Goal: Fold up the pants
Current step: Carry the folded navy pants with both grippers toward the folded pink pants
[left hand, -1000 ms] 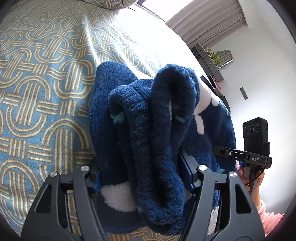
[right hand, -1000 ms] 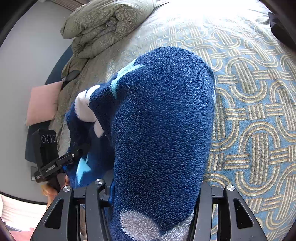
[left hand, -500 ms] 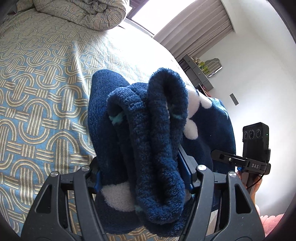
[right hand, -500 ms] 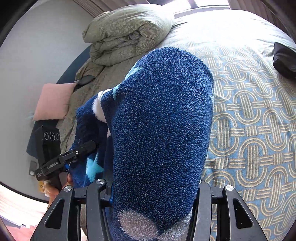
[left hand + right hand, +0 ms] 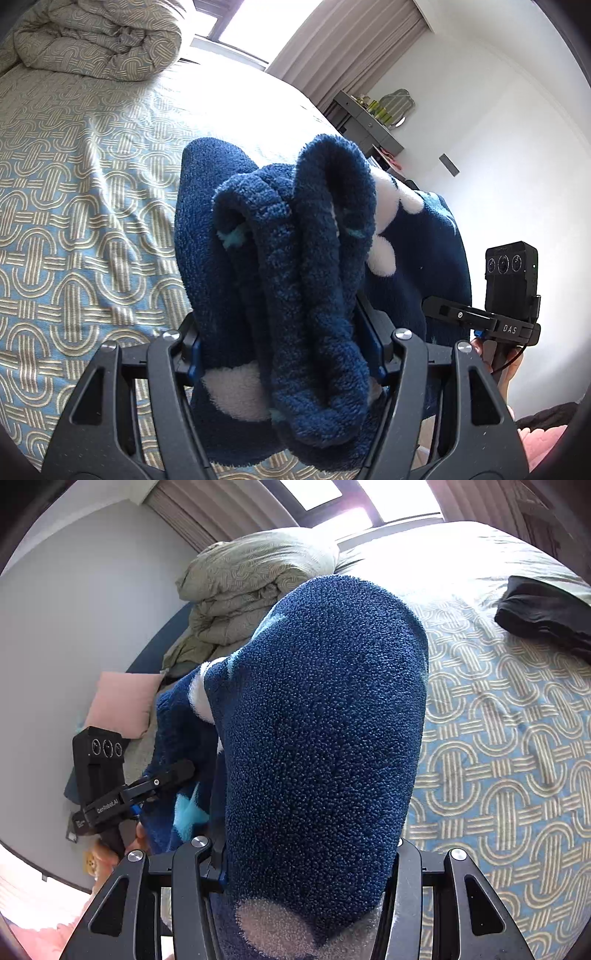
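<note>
my left gripper [image 5: 286, 354] is clamped on a thick bunch of the fleece pants [image 5: 295, 258], several rolled layers of dark blue fabric pressed between its two fingers. the pants are navy, fuzzy, with white and light blue shapes on them, maybe stars, but the folds hide most of each shape. my right gripper [image 5: 306, 864] grips another wide part of the same pants [image 5: 317, 720], and the cloth fills the whole gap between its fingers. the garment hangs between my two grippers, above the bedspread [image 5: 74, 221], which has a pattern of blue and beige linked loops. in the left view i see my right gripper [image 5: 480, 317] at the far edge of the cloth. a rolled duvet [image 5: 251, 587] lies at the head of the bed, a pink pillow [image 5: 122, 701] beside it, and a black garment [image 5: 546, 616] rests on the bedspread, well apart from the pants.
</note>
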`<move>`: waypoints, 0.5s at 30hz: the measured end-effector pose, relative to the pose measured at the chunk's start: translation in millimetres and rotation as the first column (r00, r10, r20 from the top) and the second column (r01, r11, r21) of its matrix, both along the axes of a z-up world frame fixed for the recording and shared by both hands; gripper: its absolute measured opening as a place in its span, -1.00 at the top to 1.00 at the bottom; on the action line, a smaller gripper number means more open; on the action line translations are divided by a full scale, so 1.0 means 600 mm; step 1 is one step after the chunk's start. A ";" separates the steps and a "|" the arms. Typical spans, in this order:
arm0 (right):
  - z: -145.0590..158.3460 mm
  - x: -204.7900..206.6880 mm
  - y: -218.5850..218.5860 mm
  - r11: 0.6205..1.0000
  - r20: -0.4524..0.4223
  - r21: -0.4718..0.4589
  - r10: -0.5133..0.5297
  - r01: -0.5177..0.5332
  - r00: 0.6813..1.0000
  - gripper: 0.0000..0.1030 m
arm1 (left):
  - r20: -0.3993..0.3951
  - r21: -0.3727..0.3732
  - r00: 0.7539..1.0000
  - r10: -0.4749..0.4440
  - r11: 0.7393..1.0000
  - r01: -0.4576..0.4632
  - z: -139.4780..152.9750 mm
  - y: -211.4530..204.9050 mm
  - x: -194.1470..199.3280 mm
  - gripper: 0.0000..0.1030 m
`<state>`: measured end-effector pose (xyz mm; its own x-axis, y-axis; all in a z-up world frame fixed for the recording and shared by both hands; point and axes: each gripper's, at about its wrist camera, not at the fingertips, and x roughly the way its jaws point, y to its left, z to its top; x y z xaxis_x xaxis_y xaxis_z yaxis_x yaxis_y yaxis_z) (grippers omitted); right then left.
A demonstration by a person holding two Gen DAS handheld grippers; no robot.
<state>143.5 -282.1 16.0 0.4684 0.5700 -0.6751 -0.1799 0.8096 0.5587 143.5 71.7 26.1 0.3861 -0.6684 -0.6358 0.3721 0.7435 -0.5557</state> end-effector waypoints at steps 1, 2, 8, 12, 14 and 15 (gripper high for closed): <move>0.002 -0.011 -0.011 1.000 0.008 0.001 -0.012 0.012 1.000 0.03 | 0.005 0.005 1.000 -0.013 1.000 0.013 0.003 -0.014 -0.003 -0.29; 0.006 -0.022 -0.021 1.000 0.015 0.002 -0.027 0.027 1.000 0.03 | 0.009 0.008 1.000 -0.027 1.000 0.027 0.006 -0.031 -0.008 -0.29; 0.007 -0.097 -0.086 0.990 0.038 0.009 -0.143 0.143 0.989 0.03 | 0.004 0.029 0.987 -0.158 0.987 0.158 0.005 -0.136 -0.037 -0.29; -0.007 -0.171 -0.142 0.971 0.039 0.016 -0.238 0.237 0.971 0.03 | -0.025 0.054 0.964 -0.265 0.962 0.266 -0.010 -0.217 -0.053 -0.29; -0.020 -0.208 -0.176 0.958 0.024 0.027 -0.288 0.287 0.957 0.03 | -0.045 0.069 0.947 -0.318 0.945 0.321 -0.019 -0.265 -0.062 -0.29; -0.028 -0.226 -0.194 0.948 0.013 0.033 -0.316 0.315 0.949 0.03 | -0.055 0.075 0.937 -0.346 0.934 0.349 -0.022 -0.291 -0.066 -0.29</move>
<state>7.7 -398.3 -0.6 0.6394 0.4114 -0.6496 0.0716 0.8093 0.5830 103.7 -103.0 12.9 0.1117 -0.7008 -0.7045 0.5941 0.6154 -0.5180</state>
